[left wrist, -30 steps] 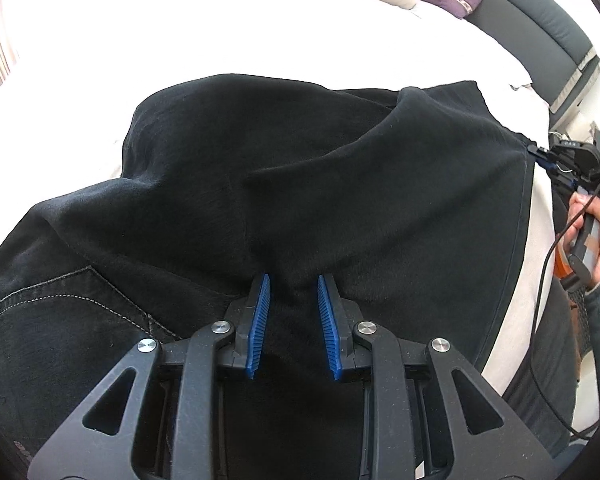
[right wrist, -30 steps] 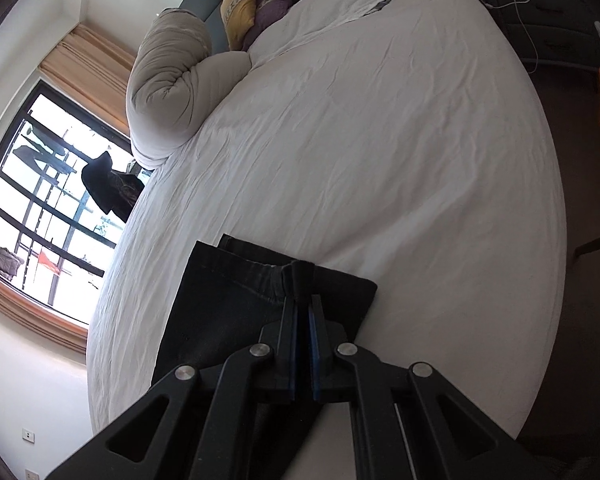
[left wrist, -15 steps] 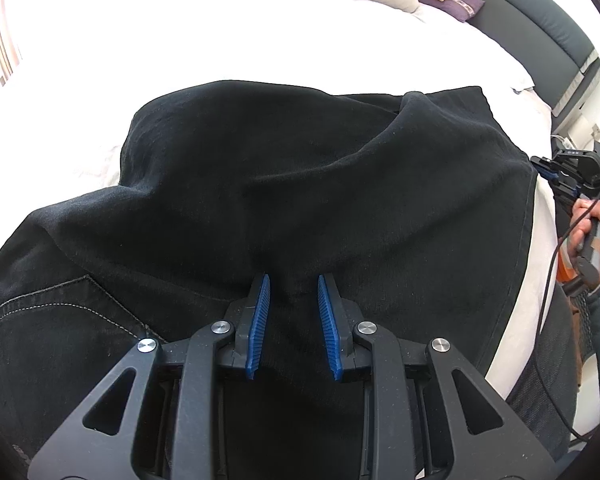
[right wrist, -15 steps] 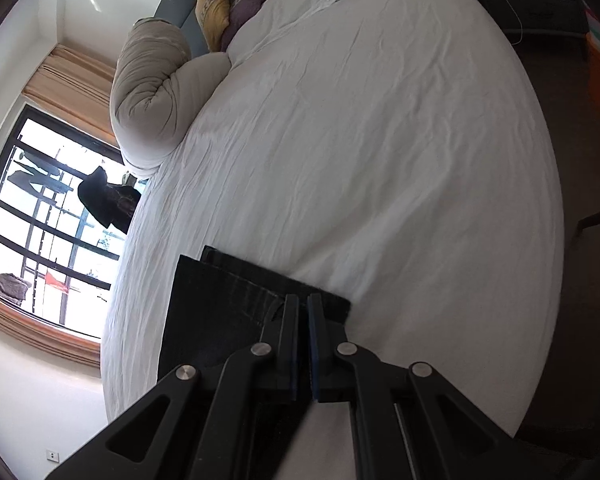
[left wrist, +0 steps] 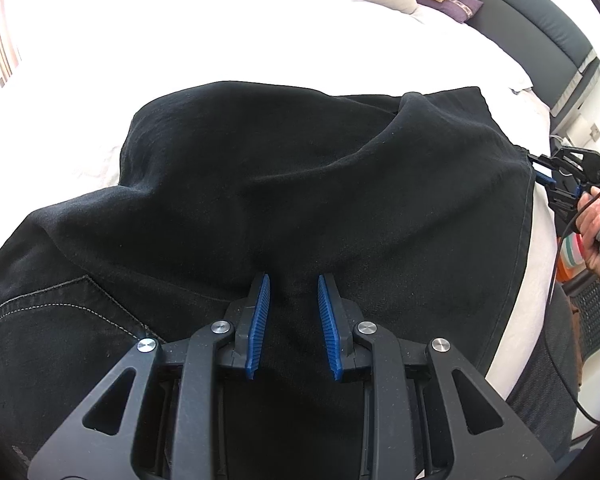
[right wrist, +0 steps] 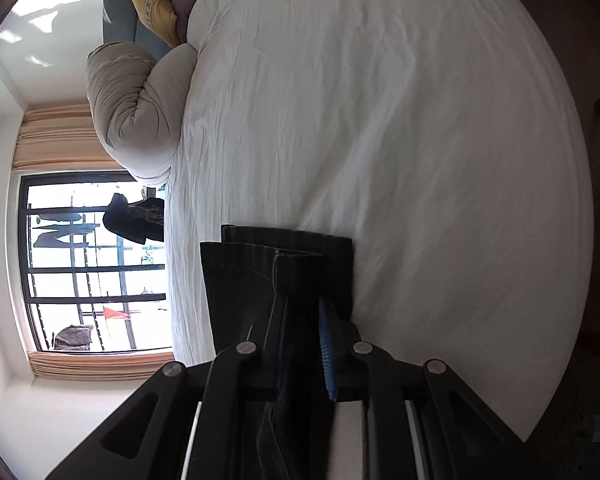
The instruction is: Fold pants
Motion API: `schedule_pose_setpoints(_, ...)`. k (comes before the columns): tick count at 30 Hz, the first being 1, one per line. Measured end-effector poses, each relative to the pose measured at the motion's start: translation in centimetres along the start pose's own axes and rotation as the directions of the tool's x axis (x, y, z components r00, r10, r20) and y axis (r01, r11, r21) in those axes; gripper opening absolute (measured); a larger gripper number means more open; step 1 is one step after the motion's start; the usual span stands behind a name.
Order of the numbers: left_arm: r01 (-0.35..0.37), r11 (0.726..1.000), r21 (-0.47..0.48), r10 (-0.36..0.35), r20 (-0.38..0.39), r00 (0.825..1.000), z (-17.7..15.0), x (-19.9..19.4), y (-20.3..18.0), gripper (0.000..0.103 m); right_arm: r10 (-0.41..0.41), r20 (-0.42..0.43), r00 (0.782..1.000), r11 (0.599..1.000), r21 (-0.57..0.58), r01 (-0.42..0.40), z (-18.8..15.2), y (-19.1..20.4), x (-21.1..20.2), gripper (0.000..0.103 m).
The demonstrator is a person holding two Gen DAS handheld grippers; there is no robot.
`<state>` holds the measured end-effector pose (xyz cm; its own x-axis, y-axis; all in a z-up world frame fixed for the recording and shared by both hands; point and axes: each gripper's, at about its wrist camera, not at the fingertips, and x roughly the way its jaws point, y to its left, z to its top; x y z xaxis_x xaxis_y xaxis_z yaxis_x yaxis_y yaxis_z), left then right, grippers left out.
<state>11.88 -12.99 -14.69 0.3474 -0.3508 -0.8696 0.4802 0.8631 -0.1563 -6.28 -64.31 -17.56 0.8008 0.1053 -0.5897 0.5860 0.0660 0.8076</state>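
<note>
While the left gripper (left wrist: 293,286) holds its blue ribbed pads a narrow gap apart, a raised ridge of the black denim pants (left wrist: 300,184) fills that gap and is pinched between them. Its lower frame is cut off by the bottom edge of the left wrist view.

Jaws of the right gripper (right wrist: 302,308) are opening, with a doubled edge of the pants still between them; in the right wrist view only one blue pad shows clearly, the other being lost against dark cloth, so contact on that side cannot be judged. Seen from the left wrist, this gripper sits at the far right edge of the pants, and the person's hand (left wrist: 594,220) on its handle is partly cropped.

Pants lie on the white wrinkled bedsheet (right wrist: 380,120), near its edge. Cloth is rumpled into broad folds, with pale pocket stitching at lower left. Hem ends lie stacked and slightly offset on the sheet.

Farther out, a beige rolled duvet (right wrist: 136,108) and yellow cushion (right wrist: 156,12) rest by the headboard; the window (right wrist: 92,264) is overexposed.
</note>
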Motion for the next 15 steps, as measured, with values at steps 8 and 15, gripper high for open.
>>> schedule_pose_setpoints(8,0.002,1.0,0.0,-0.002,0.003,1.0,-0.2,-0.1,0.1,0.024,0.028,-0.035,0.999,0.999,0.031,-0.027,0.2,0.0,1.2,0.027)
schedule_pose_setpoints(15,0.001,1.0,-0.003,-0.001,-0.001,1.0,-0.2,-0.1,0.1,0.024,0.026,-0.012,1.0,0.999,-0.031,-0.026,0.6,0.6,1.5,0.005)
